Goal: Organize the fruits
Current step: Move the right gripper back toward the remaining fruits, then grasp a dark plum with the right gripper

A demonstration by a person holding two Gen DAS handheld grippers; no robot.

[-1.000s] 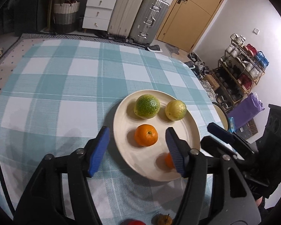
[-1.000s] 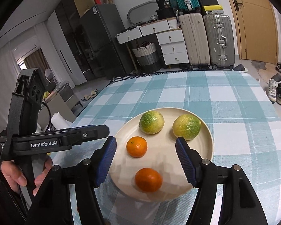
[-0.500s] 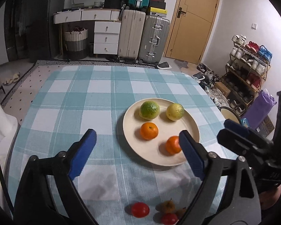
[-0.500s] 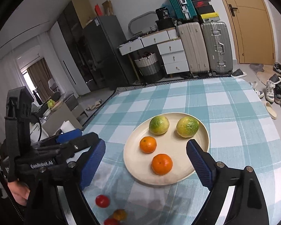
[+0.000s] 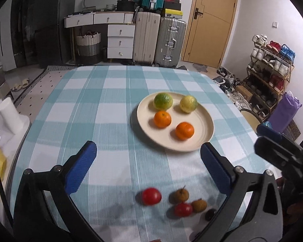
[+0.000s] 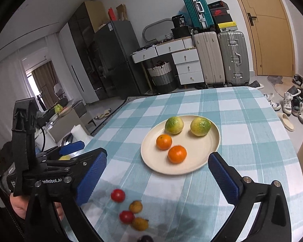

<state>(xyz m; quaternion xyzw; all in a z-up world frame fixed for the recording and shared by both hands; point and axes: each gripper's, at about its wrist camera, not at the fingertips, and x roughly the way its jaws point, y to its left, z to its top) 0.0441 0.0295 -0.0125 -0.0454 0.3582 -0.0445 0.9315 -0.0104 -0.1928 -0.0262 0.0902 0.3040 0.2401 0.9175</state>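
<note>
A cream plate on the checked cloth holds two green-yellow citrus fruits and two oranges. Nearer the table's front edge lie several small loose fruits: red tomatoes, brown lychee-like fruits and a dark one. My left gripper hovers short of the plate, above the loose fruits, its jaws opening with nothing between them. My right gripper is also back from the plate, jaws opening and empty.
The teal and white checked tablecloth covers the table, which ends just below the small fruits. A hand holds the left device's black body at the left of the right wrist view. Suitcases, drawers and a shoe rack stand beyond the table.
Both grippers drew back from the plate, where each had its jaws around an orange, and spread wide. Both oranges stay on the plate. The small loose fruits came into view.
</note>
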